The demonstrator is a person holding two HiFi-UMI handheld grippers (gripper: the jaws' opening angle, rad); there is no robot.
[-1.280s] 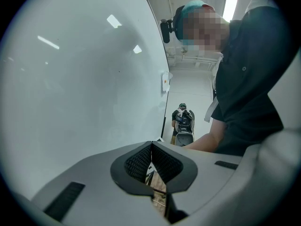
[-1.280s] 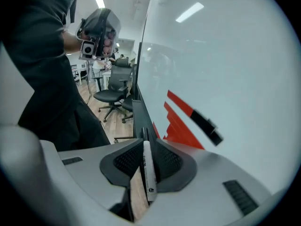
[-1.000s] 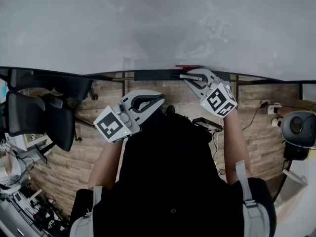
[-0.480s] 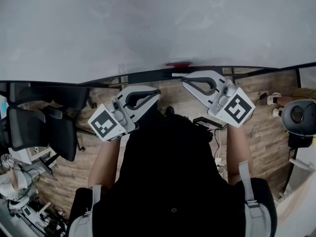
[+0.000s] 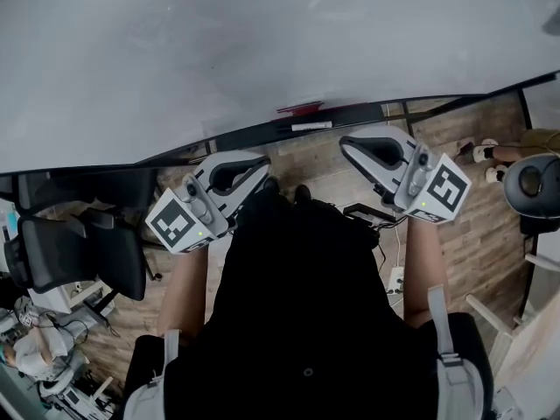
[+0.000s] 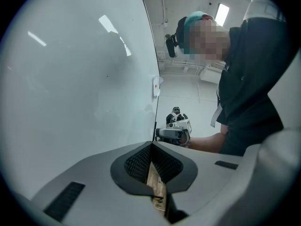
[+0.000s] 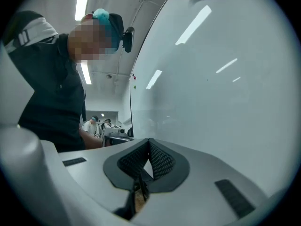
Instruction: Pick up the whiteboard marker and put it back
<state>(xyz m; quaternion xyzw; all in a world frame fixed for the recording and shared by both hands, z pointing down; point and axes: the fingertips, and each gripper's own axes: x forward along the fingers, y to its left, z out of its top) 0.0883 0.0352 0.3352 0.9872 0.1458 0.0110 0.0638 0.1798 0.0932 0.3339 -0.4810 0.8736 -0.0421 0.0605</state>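
Your left hand-held gripper and right hand-held gripper: jaws closed, empty. Red whiteboard marker rests just ahead on the whiteboard tray, likely already returned.

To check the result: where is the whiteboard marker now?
In the head view, the whiteboard marker lies on the ledge below the whiteboard, near centre, just beyond the right claw.

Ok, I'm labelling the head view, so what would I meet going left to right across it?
Black office chair → left gripper → red marker → right gripper → round black object.
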